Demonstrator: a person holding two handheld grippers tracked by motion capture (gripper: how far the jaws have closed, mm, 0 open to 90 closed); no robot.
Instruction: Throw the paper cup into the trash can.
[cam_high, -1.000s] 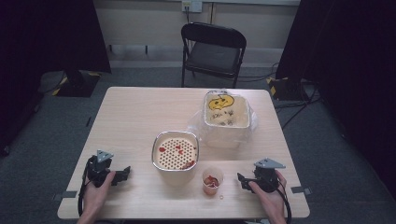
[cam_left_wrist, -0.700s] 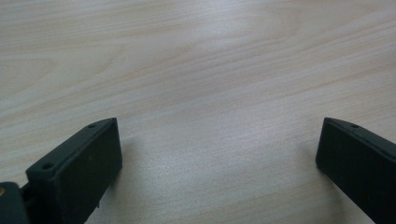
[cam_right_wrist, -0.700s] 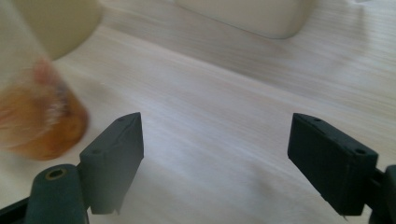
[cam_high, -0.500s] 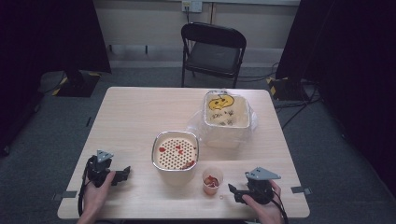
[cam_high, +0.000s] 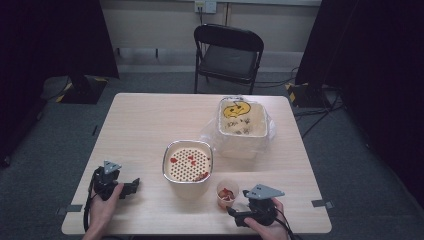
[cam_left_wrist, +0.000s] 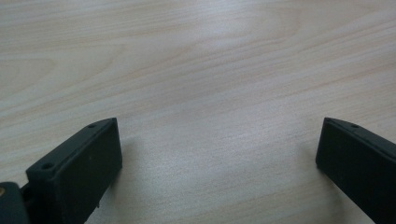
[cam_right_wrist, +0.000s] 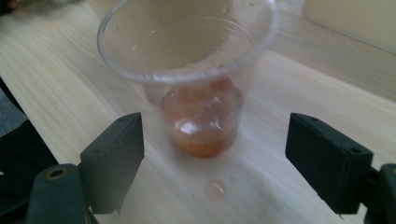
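clear cup (cam_right_wrist: 187, 60), reddish liquid (cam_right_wrist: 201, 122), pale wood-grain table (cam_left_wrist: 196, 60)

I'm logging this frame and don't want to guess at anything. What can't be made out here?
- Red pieces in the plastic cup: right gripper view, blurred and close; what they are is unclear.
- Red bits on the perforated strainer: high view, too small to identify.
- Markings under the yellow drawing in the white tub: high view, too small to read.
- Left gripper: left gripper view, both jaws cut off by the frame's edges.
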